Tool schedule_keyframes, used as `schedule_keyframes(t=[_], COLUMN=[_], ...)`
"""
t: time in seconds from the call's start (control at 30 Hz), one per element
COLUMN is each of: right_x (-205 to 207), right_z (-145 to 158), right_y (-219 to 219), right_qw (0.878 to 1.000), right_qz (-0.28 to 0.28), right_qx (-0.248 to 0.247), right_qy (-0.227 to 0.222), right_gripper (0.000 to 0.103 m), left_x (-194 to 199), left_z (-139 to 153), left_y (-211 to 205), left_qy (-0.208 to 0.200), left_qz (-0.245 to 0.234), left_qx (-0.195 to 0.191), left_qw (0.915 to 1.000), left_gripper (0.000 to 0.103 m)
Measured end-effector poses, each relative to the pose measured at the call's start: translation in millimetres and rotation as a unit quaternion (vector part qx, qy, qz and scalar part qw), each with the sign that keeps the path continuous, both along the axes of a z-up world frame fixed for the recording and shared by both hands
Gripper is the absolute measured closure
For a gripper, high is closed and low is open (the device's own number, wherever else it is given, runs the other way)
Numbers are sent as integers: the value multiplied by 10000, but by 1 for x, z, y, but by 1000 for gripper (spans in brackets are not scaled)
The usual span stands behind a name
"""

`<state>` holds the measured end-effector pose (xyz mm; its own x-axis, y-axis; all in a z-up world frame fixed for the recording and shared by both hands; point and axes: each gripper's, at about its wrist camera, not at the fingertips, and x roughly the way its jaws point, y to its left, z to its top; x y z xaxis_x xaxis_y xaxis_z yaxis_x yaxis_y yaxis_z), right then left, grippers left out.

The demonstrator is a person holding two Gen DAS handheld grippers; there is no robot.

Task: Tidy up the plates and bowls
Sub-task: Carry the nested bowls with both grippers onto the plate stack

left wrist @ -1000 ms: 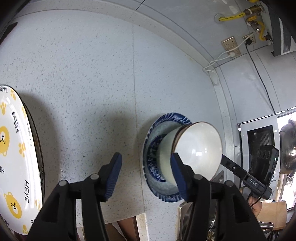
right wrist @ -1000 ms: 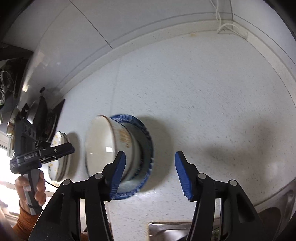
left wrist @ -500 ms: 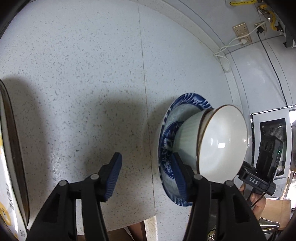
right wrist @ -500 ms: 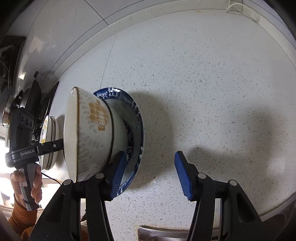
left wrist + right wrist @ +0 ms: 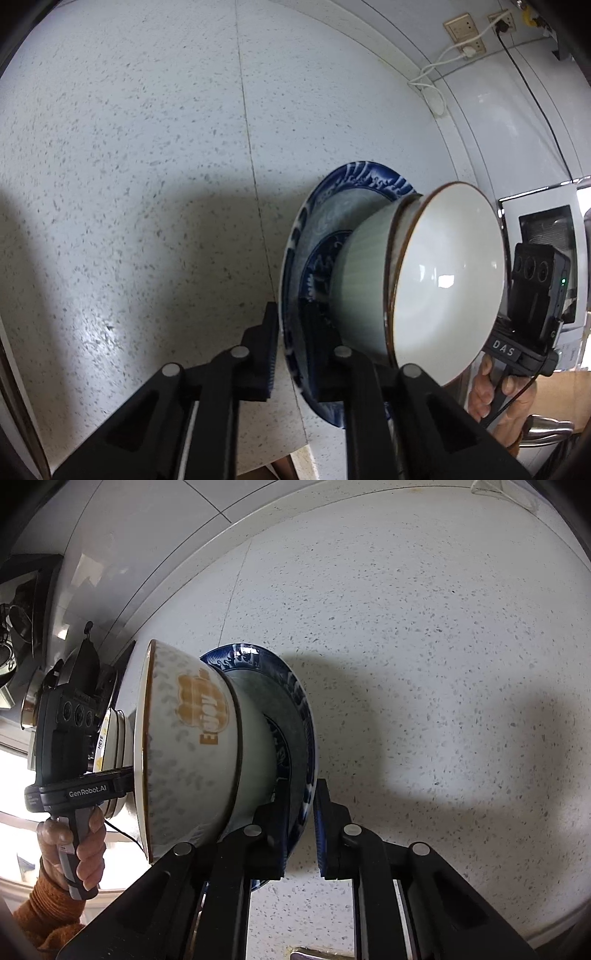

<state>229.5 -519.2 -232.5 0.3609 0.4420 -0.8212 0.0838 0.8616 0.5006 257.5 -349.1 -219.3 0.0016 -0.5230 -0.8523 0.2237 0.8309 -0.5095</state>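
A blue patterned plate point(image 5: 354, 181) point(image 5: 251, 653) lies on the speckled counter and carries two nested bowls. The lower bowl point(image 5: 362, 266) point(image 5: 255, 746) is pale and ribbed. The upper bowl point(image 5: 443, 280) point(image 5: 192, 738) is white inside, with an orange print on its outside. My left gripper point(image 5: 293, 332) straddles the plate's near rim on one side, its jaws closing with the pads against the rim. On the opposite side my right gripper point(image 5: 302, 801) closes on the rim in the same way.
A stack of plates point(image 5: 110, 738) printed HEYE stands behind the bowls, beside a person's hand point(image 5: 81, 849) in an orange sleeve. Wall sockets with cables point(image 5: 461, 33) are at the back corner. A dark-windowed appliance point(image 5: 546, 236) and a sink edge point(image 5: 314, 952) border the counter point(image 5: 147, 147).
Both grippers came down closer to the plate and went from wide open to closed over its rim. The bear-print plate has slid out of the left wrist view.
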Motion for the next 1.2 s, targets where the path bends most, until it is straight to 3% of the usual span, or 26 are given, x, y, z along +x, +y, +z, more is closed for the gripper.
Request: schedule_keyframes(t=[0.4,0.63,0.97,1.2], right_x=[0,9,46,78], right_z=[3,29,87,83], right_y=[21,40,154,258], right_qw=[9996,9996,9972,9900], right_qz=[-149,-107,645,1344], right_qx=[-260,-260,-160,-36], right_qy=[23,-44,-355,-417], right_gripper=[92,92,92,92], left_x=[-7,-4,-11,-26], left_z=[10,44,115,113], left_y=[8,43,180,284], left_qy=[1,-135,-500,-529], left_qz=[-23,260,867,1347], left_qx=[0,-224,-76,209], left_qw=[10000,9993,9950,9893], left_gripper=[92,92,91,91])
